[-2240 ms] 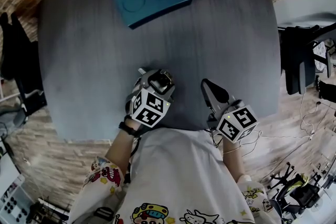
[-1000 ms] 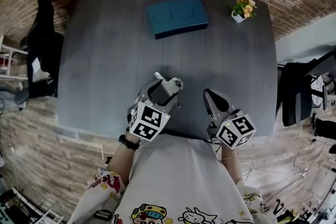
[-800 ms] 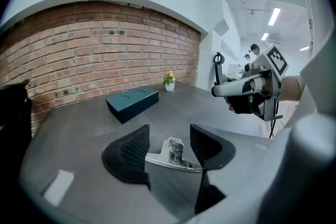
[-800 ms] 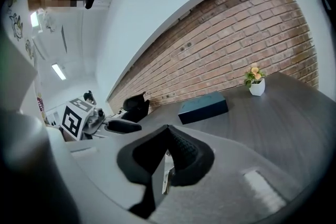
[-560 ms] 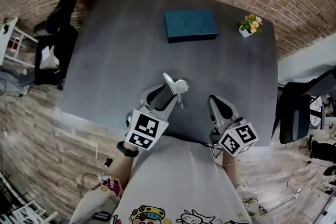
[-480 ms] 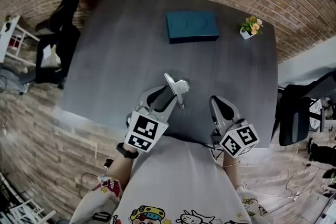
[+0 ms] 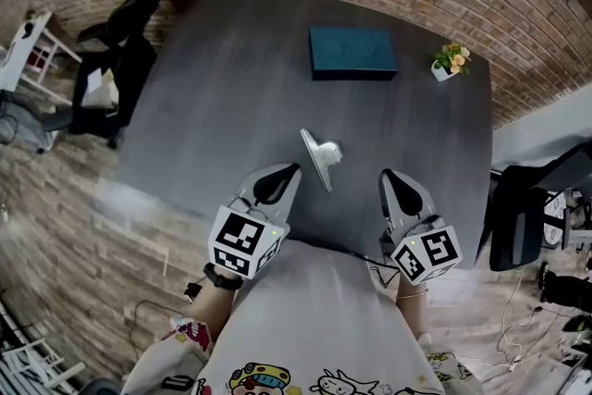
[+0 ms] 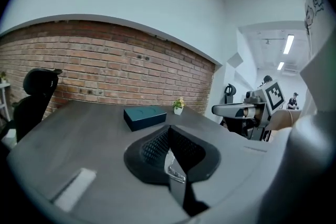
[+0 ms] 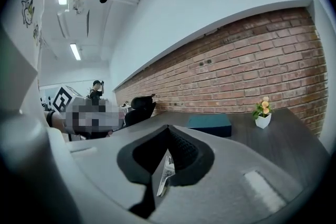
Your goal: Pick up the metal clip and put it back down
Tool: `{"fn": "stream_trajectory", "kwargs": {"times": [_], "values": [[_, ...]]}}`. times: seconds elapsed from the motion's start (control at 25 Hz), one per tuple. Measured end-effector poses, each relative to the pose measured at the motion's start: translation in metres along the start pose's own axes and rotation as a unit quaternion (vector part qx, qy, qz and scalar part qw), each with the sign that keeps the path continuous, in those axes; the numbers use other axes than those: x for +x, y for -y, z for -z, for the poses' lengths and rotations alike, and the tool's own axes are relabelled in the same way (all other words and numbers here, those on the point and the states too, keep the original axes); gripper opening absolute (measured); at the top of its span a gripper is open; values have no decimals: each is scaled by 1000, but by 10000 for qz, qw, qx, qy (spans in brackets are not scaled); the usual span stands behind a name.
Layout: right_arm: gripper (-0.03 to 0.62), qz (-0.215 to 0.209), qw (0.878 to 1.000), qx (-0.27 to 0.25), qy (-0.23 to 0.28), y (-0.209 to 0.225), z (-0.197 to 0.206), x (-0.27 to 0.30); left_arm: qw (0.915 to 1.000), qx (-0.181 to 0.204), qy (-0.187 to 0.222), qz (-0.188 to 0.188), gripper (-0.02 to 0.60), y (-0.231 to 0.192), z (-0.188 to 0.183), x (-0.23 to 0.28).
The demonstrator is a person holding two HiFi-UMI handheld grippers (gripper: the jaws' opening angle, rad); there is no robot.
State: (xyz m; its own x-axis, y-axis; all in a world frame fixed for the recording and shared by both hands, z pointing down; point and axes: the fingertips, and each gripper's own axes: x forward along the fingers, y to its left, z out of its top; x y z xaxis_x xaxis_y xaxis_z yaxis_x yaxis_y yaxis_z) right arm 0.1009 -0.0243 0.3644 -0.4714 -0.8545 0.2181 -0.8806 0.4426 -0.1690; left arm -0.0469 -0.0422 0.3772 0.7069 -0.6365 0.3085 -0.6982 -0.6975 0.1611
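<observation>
The metal clip (image 7: 320,158) lies on the dark grey table (image 7: 213,88) in the head view, silver and long, free of both grippers. My left gripper (image 7: 293,168) sits just left of it and nearer the person, a small gap apart. Its jaws have just been closing and stand shut with nothing between them (image 8: 169,127). My right gripper (image 7: 388,174) is to the clip's right, also shut and empty (image 9: 168,128). Neither gripper view shows the clip. The right gripper (image 8: 247,110) appears at the right of the left gripper view.
A teal box (image 7: 352,52) lies at the table's far side, with a small potted plant (image 7: 450,62) to its right. A black office chair (image 7: 120,60) stands off the table's left edge, another (image 7: 518,208) off the right. A brick wall runs behind.
The clip was at the left gripper's tip half a second ago; now it lies alone on the table. The left gripper has drawn back and shut. The head view has shifted.
</observation>
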Motion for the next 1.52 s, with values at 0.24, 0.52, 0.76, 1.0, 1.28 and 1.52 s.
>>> {"fn": "stream_trajectory", "kwargs": {"times": [0.24, 0.52, 0.76, 1.0, 1.28, 1.52], "values": [[0, 161, 9998, -145, 38, 0, -4, -3, 9994, -173, 202, -212, 12, -14, 1, -15], [0, 380, 9991, -90, 158, 11, -10, -10, 9992, -166, 260, -259, 12, -21, -6, -13], [0, 422, 9990, -66, 112, 16, -9, -7, 9994, -150, 230, -191, 12, -20, -8, -3], [0, 466, 9989, 30, 50, 20, -7, -5, 9996, -187, 140, -175, 12, -23, -7, 4], [0, 489, 9987, 109, 22, 21, -4, -4, 9996, -183, 81, -175, 12, -25, -8, 9], [0, 577, 9982, 159, -23, 26, -2, -3, 9996, -213, 42, -173, 12, -27, -8, 14]]}}
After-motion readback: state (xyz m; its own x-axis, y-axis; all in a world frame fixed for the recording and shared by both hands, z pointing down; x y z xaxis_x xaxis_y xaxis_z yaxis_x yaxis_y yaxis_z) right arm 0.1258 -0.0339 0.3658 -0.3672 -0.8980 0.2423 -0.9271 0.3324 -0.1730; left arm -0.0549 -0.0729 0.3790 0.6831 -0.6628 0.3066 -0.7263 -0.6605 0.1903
